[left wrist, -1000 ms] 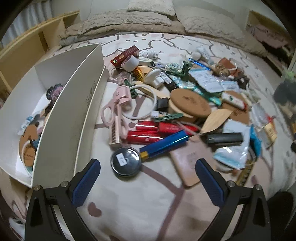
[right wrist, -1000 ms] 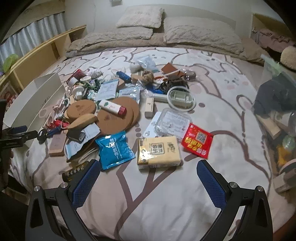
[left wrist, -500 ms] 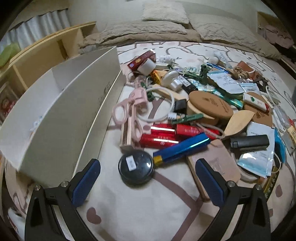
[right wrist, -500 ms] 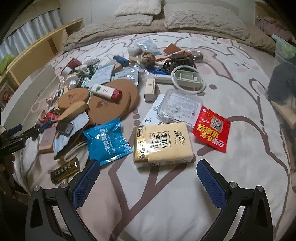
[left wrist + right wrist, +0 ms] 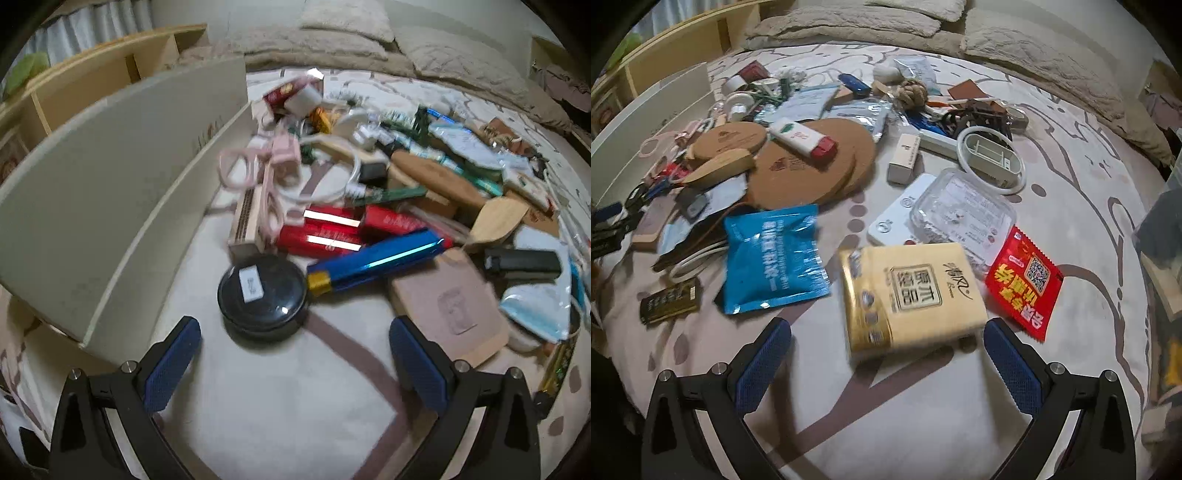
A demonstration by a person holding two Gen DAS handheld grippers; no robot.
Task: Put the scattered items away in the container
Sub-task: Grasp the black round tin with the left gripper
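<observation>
Left wrist view: my left gripper (image 5: 295, 354), jaws spread and empty, faces the black tin (image 5: 263, 297), which lies just ahead, slightly left of centre. Round, it has no long axis. Beyond it the blue tube (image 5: 373, 260) runs lower-left to upper-right, gold cap towards the tin. The box (image 5: 122, 177) stands alongside on the left. Right wrist view: my right gripper (image 5: 886, 354), likewise spread and empty, frames the tissue pack (image 5: 912, 295), long axis running away from me, near corner between the fingers.

Scattered items (image 5: 798, 155) litter bed; white container (image 5: 110, 192) stands left.
</observation>
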